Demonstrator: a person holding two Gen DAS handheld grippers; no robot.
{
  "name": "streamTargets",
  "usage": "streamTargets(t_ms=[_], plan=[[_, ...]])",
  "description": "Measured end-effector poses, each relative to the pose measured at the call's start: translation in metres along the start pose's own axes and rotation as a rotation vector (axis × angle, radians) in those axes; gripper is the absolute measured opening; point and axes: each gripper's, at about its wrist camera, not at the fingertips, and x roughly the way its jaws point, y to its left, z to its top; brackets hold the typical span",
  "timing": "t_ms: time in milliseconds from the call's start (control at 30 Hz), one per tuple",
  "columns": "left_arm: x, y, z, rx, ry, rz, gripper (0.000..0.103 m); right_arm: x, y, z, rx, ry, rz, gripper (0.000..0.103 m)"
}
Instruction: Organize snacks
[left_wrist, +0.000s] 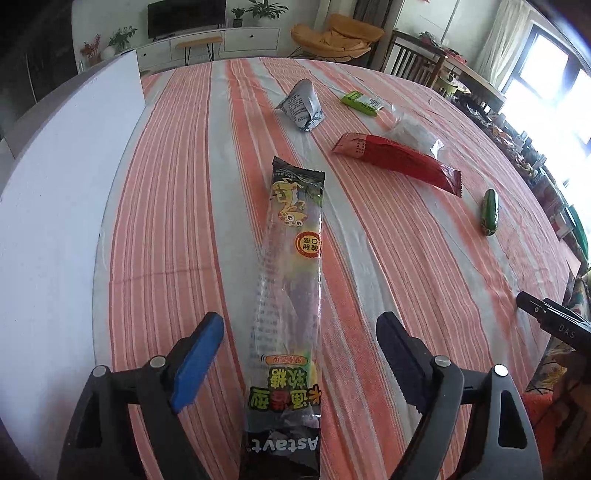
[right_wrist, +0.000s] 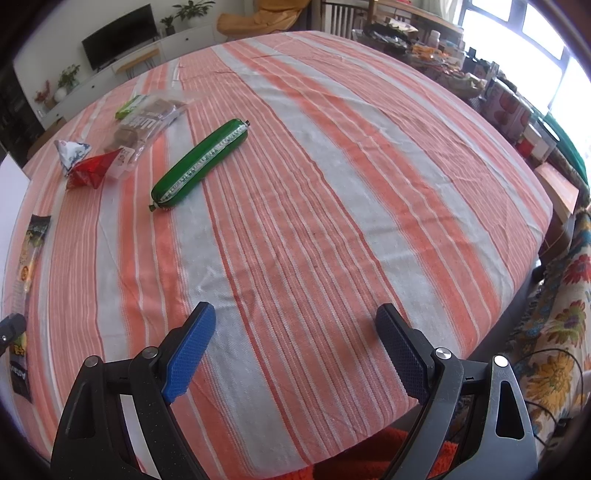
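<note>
Left gripper (left_wrist: 299, 328): jaws spread wide, pointing steeply down at the table; its blue pad (left_wrist: 199, 363) and dark pad (left_wrist: 400, 360) stand clear on either side of a long packet, neither pressing it.
Gummy packet (left_wrist: 295, 273): long clear wrapper with dark ends and a cartoon print, lying flat on the cloth, its near end between the left gripper's fingers, its far end pointing away up the table.
Right gripper (right_wrist: 295, 332): jaws also wide apart, nothing between them but bare cloth near the table's front edge; its black tip shows at the right edge of the left wrist view.
Tablecloth (right_wrist: 332, 184): orange, white and grey stripes running away from the cameras, covering the whole table.
White board (left_wrist: 55, 221): upright flat panel along the table's left side, beside the gummy packet.
Green sausage (right_wrist: 201, 162): slim green stick with a pale seam, lying alone on the cloth, well apart from both grippers, to the right of the other snacks.
Red packet (left_wrist: 399, 162): long red wrapper, lying slantwise beyond the gummy packet.
Clear biscuit bag (right_wrist: 147, 127): transparent, brown contents, just behind the red packet and touching it.
Silver packet (left_wrist: 301, 107): small, puffed into a pyramid, left of the red packet.
Light green packet (left_wrist: 360, 103): small bar, farthest back, beside the clear bag.
</note>
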Motion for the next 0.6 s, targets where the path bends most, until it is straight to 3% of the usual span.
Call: streamTargets(t_ms=[200, 300, 433, 600], plan=[[0.024, -0.018, 0.016, 0.111, -0.024, 0.124, 0.095, 0.000, -0.001, -0.001, 0.004, 0.000, -0.002, 0.091], [0.029, -0.009, 0.019, 0.059, -0.039, 0.128, 0.103, 0.000, -0.001, -0.001, 0.004, 0.000, -0.001, 0.091], [0.026, -0.005, 0.012, 0.058, -0.103, 0.129, 0.103, 0.000, -0.001, -0.001, 0.004, 0.000, -0.001, 0.091], [0.026, -0.005, 0.011, 0.056, -0.113, 0.130, 0.103, 0.000, -0.001, -0.001, 0.004, 0.000, -0.001, 0.091]])
